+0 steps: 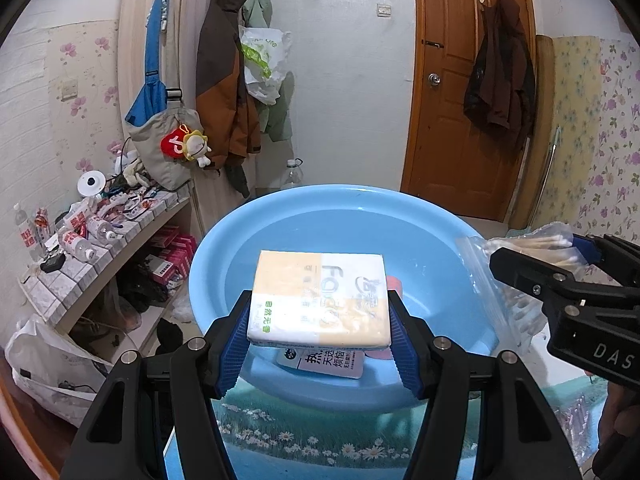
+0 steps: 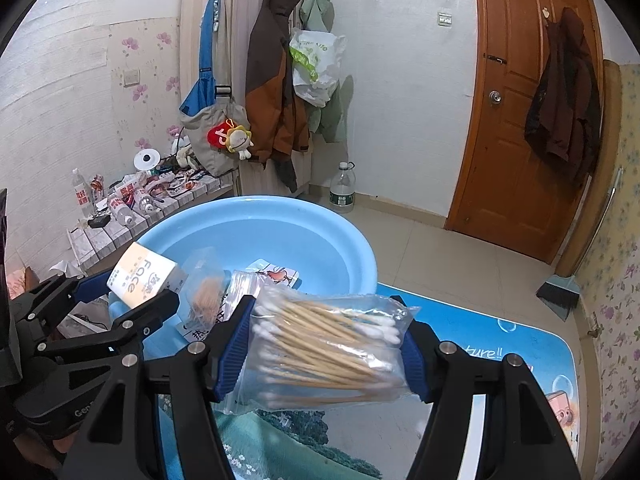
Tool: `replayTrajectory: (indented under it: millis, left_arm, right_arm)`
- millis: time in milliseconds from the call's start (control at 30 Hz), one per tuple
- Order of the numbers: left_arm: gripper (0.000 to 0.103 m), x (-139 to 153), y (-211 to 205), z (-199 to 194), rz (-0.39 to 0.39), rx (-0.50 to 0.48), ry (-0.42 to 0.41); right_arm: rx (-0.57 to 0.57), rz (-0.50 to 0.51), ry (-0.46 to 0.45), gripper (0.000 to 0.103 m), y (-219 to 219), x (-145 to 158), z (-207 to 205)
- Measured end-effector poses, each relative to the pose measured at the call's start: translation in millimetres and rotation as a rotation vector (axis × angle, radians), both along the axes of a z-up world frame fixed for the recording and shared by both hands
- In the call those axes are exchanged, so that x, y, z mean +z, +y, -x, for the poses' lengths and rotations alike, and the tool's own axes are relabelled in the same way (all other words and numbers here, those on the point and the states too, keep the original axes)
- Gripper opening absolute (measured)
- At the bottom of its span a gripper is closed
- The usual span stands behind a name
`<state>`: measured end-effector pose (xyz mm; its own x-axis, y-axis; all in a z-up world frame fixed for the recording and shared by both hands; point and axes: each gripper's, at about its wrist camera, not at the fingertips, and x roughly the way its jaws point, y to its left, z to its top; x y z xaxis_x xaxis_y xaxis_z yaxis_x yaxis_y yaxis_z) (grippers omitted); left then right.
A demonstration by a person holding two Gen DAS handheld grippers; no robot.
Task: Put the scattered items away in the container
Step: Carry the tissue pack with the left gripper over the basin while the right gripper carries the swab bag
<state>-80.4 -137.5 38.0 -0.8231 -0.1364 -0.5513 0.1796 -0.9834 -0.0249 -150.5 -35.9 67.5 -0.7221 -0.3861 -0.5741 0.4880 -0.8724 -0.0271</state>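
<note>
- Left tool [image 1: 319, 322] clenched on a tissue pack [image 1: 320, 298], above the blue basin [image 1: 420, 216].
- Right tool [image 2: 328, 350] grasping a bag of cotton swabs [image 2: 324, 352] at the basin's 3 o'clock rim.

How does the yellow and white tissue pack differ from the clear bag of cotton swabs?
The yellow and white tissue pack is an opaque, flat block with printing; the clear bag of cotton swabs is see-through and floppy, showing wooden sticks. The left gripper clamps the pack; the right gripper clamps the bag. Both are held near the blue plastic basin.
</note>
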Motion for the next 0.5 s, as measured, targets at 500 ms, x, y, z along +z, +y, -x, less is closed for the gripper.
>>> replayTrajectory:
  millis: [500]
  left_arm:
    - [0.06, -9, -21, 30, 0.011, 0.024, -0.035]
  right_arm:
    - [0.065, -0.034, -0.003, 0.067, -38, -11, 22]
